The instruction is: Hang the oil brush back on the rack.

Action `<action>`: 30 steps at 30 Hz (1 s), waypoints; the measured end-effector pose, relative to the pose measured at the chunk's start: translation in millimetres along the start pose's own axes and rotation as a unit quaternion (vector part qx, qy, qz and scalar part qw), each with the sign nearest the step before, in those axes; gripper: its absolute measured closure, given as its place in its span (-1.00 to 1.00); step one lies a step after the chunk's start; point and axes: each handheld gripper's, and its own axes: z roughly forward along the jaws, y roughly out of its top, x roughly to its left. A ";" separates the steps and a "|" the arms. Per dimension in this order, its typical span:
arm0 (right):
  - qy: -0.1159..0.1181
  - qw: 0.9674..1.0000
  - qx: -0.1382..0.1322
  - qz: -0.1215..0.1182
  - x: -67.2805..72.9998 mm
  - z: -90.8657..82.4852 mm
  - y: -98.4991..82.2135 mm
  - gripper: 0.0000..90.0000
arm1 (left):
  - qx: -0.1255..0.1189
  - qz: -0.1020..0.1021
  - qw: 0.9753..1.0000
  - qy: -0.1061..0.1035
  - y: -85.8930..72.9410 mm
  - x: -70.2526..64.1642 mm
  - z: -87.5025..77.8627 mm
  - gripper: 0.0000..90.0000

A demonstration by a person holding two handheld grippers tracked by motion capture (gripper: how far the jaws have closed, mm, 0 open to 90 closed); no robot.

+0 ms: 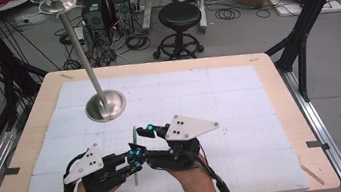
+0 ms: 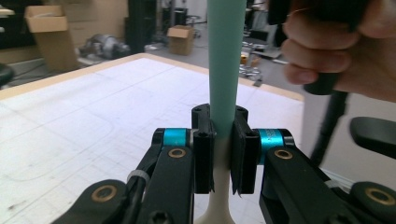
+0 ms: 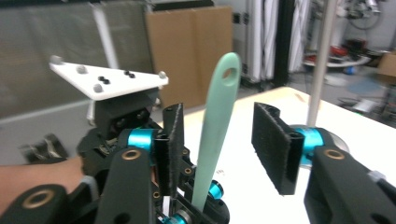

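A slim mint-green utensil handle (image 1: 134,137) with a hole at its tip and a white lower part stands nearly upright over the near middle of the table. My left gripper (image 1: 135,159) comes in from the left and is shut on it low down. In the left gripper view the pads clamp the handle (image 2: 226,56) where green meets white, at my left gripper (image 2: 223,149). My right gripper (image 1: 141,141) reaches in from the right. In the right gripper view its jaws (image 3: 224,149) stand open on either side of the handle (image 3: 219,102), touching neither side.
A metal stand with a round base (image 1: 105,106) and a tall leaning pole rises at the back left of the white mat (image 1: 239,96). Beyond the table's far edge stand a black stool (image 1: 180,16), computer cases and cables. The right half of the mat is bare.
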 end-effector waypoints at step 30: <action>0.098 0.995 0.000 -0.001 -13.8 -9.1 5.7 0.84 | 0.002 -0.003 0.994 -0.110 4.0 7.3 -1.2 0.49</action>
